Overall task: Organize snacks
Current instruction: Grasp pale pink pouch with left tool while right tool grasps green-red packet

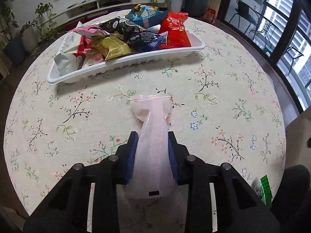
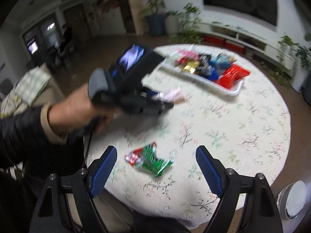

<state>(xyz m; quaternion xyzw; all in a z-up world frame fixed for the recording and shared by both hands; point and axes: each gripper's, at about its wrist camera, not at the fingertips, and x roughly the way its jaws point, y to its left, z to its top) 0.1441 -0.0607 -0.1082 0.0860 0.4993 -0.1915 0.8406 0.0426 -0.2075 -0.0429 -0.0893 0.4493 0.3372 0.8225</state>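
Observation:
My left gripper is shut on a pale pink translucent snack packet, squeezed between its blue pads just above the floral tablecloth. In the right wrist view that same packet sticks out of the left gripper, which a hand in a dark sleeve holds. A white tray beyond it is piled with several snack bags: red, blue, gold, black, pink, white. My right gripper stands open above a green and red snack packet lying near the table's front edge; its pads are apart from it.
The round table's cloth has bare room between the tray and both packets. The tray sits at the far side. Potted plants, a low white cabinet and glass doors surround the table. A white round device stands on the floor.

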